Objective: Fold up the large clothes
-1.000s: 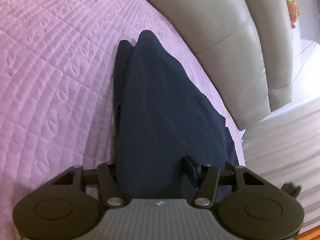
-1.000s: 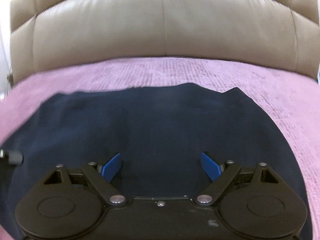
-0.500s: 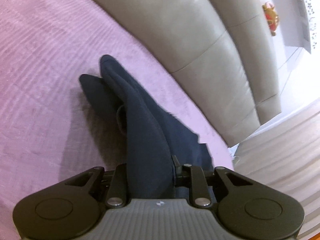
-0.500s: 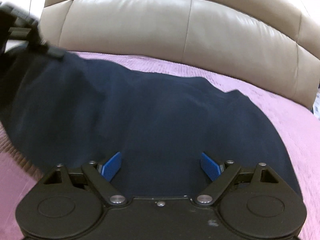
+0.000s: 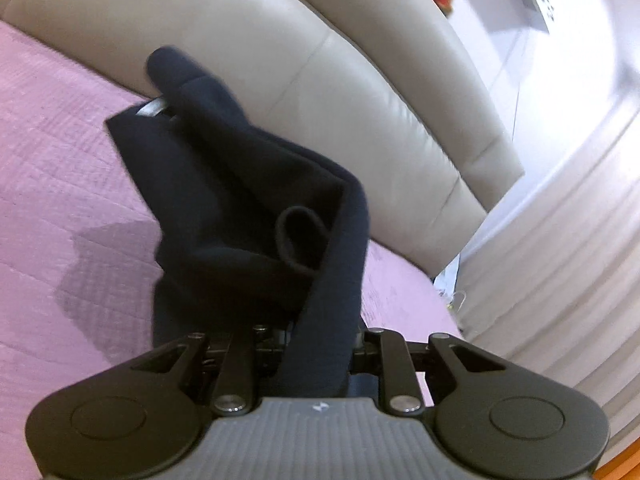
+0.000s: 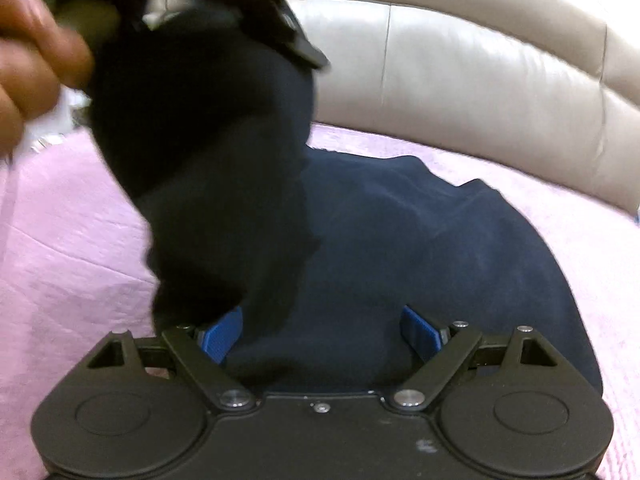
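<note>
My left gripper [image 5: 320, 344] has its jaws pinched on a fold of the dark navy garment [image 5: 240, 208], lifting it off the pink quilted bedspread [image 5: 60, 160] toward the beige padded headboard [image 5: 320, 92]. My right gripper [image 6: 320, 332] has its jaws wide, with nothing between the blue pads [image 6: 420, 330]; it sits low over the part of the garment [image 6: 440, 260] that lies flat near the head edge of the bed.

Risks, as I judge them:
- The lifted fold hangs bunched, with a loose loop. If it is laid down this way, the fold will likely come out crooked or lumpy.
- The grip is on a narrow strip, so a quick swing could pull the cloth free.
- The hanging cloth drapes against the right gripper's left pad, so closing now may catch the wrong layer.

Limits of view: the left pads are buried in cloth. The right view is motion-blurred; a hand [image 6: 36, 52] and the other gripper crowd its upper left corner. The garment's type and full outline cannot be made out.
</note>
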The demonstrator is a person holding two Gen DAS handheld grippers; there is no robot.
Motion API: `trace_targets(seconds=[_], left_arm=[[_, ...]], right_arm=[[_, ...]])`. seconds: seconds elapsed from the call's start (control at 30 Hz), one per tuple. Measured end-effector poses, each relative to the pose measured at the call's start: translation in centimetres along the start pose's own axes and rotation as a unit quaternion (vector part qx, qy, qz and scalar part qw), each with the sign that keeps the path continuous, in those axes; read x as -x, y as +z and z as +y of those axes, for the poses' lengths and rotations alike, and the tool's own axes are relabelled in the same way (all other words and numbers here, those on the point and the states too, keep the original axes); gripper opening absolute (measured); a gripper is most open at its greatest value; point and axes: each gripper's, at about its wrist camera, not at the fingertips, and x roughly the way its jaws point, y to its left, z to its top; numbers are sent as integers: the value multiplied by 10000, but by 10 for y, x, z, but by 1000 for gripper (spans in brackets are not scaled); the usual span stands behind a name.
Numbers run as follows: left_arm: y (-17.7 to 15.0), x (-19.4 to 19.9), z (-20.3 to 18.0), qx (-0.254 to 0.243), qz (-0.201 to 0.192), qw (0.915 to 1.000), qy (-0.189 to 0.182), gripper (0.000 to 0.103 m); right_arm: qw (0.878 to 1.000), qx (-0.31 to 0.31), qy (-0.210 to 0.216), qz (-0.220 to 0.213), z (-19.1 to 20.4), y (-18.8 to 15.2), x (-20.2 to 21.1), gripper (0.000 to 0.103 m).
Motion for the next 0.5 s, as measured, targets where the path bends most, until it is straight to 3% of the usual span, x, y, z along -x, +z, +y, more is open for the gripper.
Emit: trace_targets(seconds=[0.17,0.23,0.4,0.5], left_arm=[[-16,-25,-28,-781,196,9967,78,24],[-19,-33,-32,-818,265,9963,37,24],[-34,-56,-40,-799,403,9960,-10,25],[-44,-73,-47,-825,596,9946,-196,26]], right_arm=[[9954,-949,73,-39,-78,3,50,102],[9851,-1701,248,-115,-120,14,56,102],[9316,-3204,1718,-54,-194,62,8,102],[8964,-3523,2686,169,-206,89,-48,102]])
